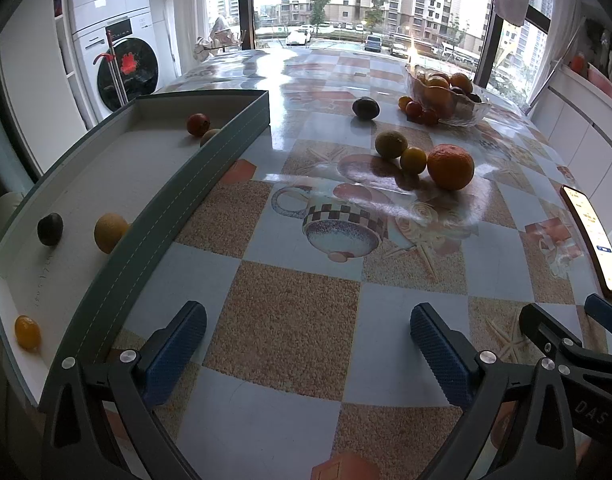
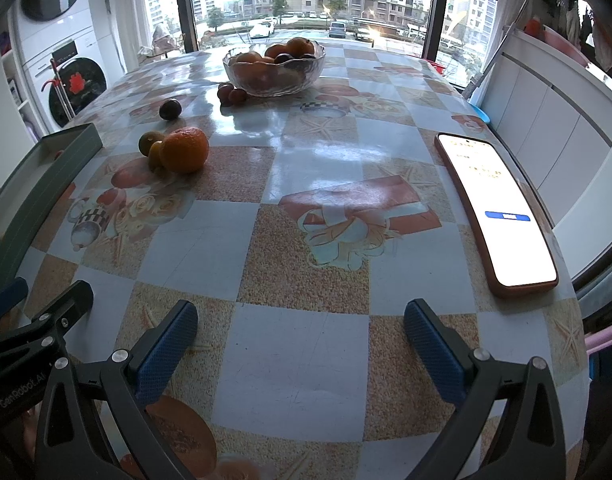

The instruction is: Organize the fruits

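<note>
A large orange (image 1: 450, 166) (image 2: 184, 149), a small yellow fruit (image 1: 413, 159) and a green citrus (image 1: 390, 144) lie together mid-table. A dark plum (image 1: 365, 107) (image 2: 170, 109) lies farther back. Small red fruits (image 1: 421, 112) (image 2: 232, 93) sit beside a glass bowl (image 1: 471, 114) (image 2: 274, 80) full of fruit. A grey-green tray (image 1: 178, 196) (image 2: 46, 168) at left holds several fruits, among them a dark one (image 1: 50, 229) and a yellow one (image 1: 110, 232). My left gripper (image 1: 307, 340) and right gripper (image 2: 301, 334) are open and empty above the near table.
A lit phone (image 1: 591, 236) (image 2: 497, 208) lies near the table's right edge. Stacked washing machines (image 1: 118, 60) stand at the left. Windows are behind the table, white cabinets (image 2: 545, 128) on the right. The right gripper's body shows in the left wrist view (image 1: 565, 344).
</note>
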The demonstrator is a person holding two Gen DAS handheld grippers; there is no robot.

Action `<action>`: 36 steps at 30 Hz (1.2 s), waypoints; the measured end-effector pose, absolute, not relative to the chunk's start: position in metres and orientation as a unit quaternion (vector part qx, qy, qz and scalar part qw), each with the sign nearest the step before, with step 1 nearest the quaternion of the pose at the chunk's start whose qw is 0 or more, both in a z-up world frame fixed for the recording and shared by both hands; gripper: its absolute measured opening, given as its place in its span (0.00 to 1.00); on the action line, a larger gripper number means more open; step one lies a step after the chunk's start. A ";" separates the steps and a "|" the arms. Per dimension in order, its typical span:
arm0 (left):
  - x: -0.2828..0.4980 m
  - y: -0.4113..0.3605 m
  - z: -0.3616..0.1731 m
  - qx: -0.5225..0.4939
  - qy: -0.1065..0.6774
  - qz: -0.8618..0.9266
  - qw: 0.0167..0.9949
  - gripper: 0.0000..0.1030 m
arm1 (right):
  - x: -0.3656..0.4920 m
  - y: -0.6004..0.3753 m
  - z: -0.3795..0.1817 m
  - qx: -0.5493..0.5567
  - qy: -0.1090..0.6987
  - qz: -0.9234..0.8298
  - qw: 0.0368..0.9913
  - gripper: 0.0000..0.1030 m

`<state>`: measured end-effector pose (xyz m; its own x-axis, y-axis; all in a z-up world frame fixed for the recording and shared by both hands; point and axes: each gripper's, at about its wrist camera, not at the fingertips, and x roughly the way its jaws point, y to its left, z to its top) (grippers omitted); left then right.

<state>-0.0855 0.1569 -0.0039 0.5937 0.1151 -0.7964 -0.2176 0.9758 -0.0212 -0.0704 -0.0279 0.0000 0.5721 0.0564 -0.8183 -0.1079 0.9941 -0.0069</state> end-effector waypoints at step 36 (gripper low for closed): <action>-0.044 0.172 0.034 -0.020 0.463 -0.032 0.886 0.80 | 0.029 0.045 0.015 -0.069 0.485 0.160 0.857 0.73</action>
<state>-0.0438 0.1725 0.0344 0.5696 -0.0742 -0.8186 0.0375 0.9972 -0.0643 0.0294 0.0450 0.0154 0.4788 0.2069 -0.8532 -0.3412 0.9393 0.0363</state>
